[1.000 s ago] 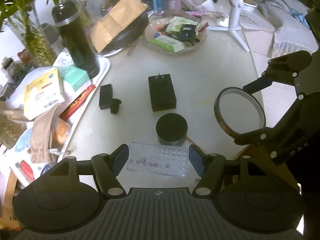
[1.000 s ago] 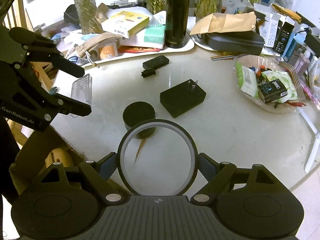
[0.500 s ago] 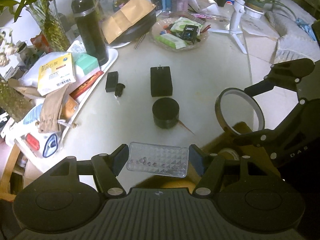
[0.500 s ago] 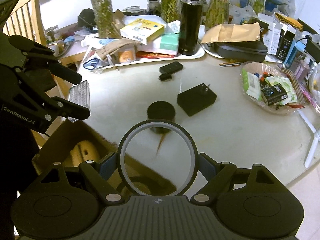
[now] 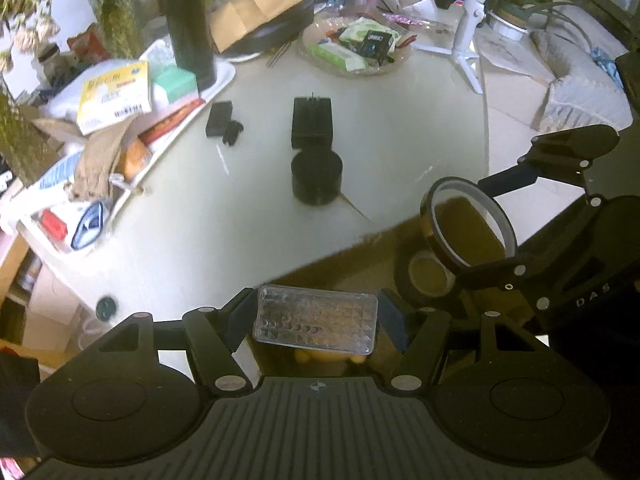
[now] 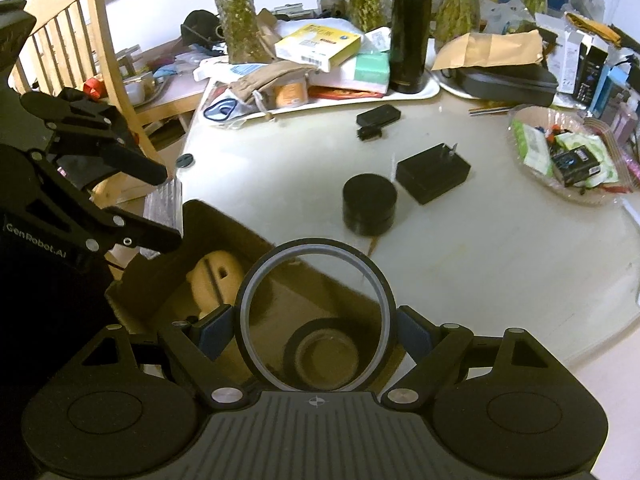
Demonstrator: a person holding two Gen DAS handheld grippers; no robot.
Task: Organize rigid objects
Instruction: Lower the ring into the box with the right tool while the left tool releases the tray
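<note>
My left gripper (image 5: 316, 316) is shut on a clear studded plastic case (image 5: 316, 323) and holds it off the table's near edge, above an open cardboard box (image 6: 208, 228). My right gripper (image 6: 316, 330) is shut on a thin dark tape ring (image 6: 245, 312), also over the box; the ring shows in the left wrist view (image 5: 430, 216). A black tape roll (image 6: 294, 346) lies in the box. On the white table (image 6: 500, 264) stand a black round jar (image 6: 370, 204), a black plug adapter (image 6: 434, 176), and a small black block (image 6: 378, 115).
A white tray (image 6: 412, 92) at the back holds a black flask (image 6: 408, 28), boxes and a cloth pouch. A glass bowl of packets (image 6: 560, 156) is at the right. A wooden chair (image 6: 80, 52) stands left of the table.
Both grippers have drawn back from the table with their objects. They now hang past its near edge over the open box, which has come into view.
</note>
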